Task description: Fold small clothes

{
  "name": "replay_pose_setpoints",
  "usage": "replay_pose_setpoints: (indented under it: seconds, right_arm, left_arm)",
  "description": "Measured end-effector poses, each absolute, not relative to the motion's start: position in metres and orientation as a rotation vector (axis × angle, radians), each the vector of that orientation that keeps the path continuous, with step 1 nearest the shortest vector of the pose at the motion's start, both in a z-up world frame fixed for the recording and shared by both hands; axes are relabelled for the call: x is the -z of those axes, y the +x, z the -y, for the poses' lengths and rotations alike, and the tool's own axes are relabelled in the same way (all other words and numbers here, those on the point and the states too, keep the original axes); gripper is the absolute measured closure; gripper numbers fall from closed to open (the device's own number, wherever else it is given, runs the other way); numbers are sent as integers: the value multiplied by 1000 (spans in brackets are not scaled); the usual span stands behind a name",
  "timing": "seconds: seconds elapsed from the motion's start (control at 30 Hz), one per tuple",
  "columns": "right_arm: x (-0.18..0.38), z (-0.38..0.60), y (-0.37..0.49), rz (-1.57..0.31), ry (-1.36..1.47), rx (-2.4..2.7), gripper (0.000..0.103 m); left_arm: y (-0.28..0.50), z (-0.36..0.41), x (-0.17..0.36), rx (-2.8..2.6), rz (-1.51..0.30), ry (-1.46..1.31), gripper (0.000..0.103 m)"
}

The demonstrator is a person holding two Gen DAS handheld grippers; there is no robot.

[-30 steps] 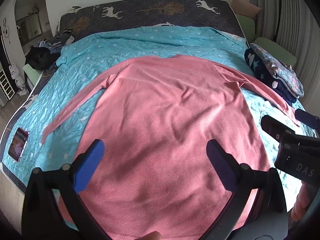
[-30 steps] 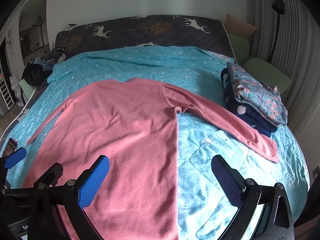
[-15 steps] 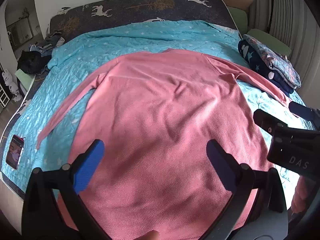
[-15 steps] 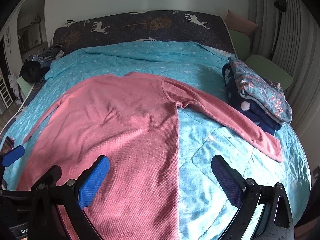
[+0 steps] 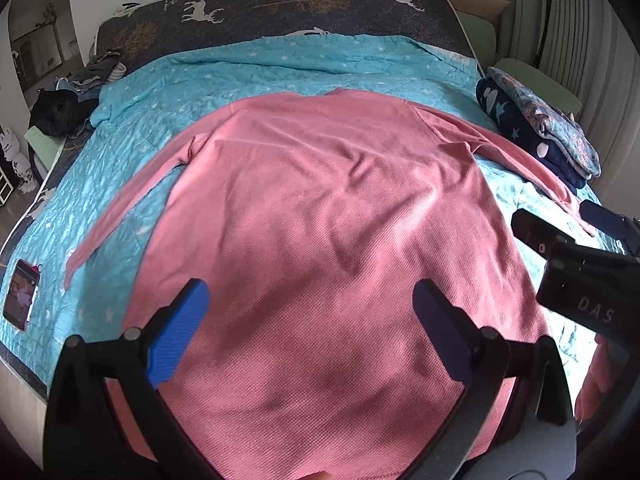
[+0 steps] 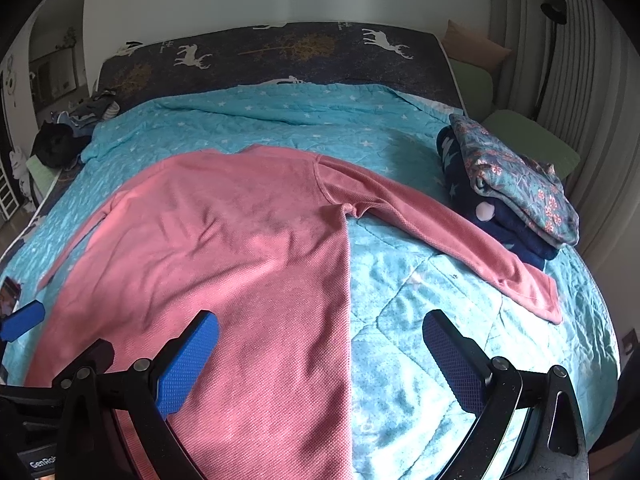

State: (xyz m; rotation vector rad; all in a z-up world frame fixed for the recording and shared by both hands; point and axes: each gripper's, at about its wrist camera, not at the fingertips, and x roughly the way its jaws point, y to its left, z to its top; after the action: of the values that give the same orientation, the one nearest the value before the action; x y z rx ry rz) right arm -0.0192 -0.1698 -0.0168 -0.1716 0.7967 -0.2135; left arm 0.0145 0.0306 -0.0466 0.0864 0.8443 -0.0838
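Phone (image 5: 21,300) at left bed edge. Left gripper (image 5: 306,328) wide, empty, has crept forward over pink long-sleeve shirt (image 5: 320,220) lying flat on blue quilt (image 6: 420,300). Right gripper (image 6: 320,356) wide, empty, nearer shirt's side edge. First fold not begun. Folded stack (image 6: 516,184) far right.

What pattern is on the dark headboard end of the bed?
White deer and golden-brown trees on the dark navy bed end; clearest in the right wrist view.
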Motion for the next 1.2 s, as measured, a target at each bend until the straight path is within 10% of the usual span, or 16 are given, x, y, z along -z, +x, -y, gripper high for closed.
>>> replay_pose_setpoints:
  seconds: [1.2]
  right_arm:
    - [28,160,-15,-823,-192,177,0]
  left_arm:
    - [12,-46,53,118,-853,59,1]
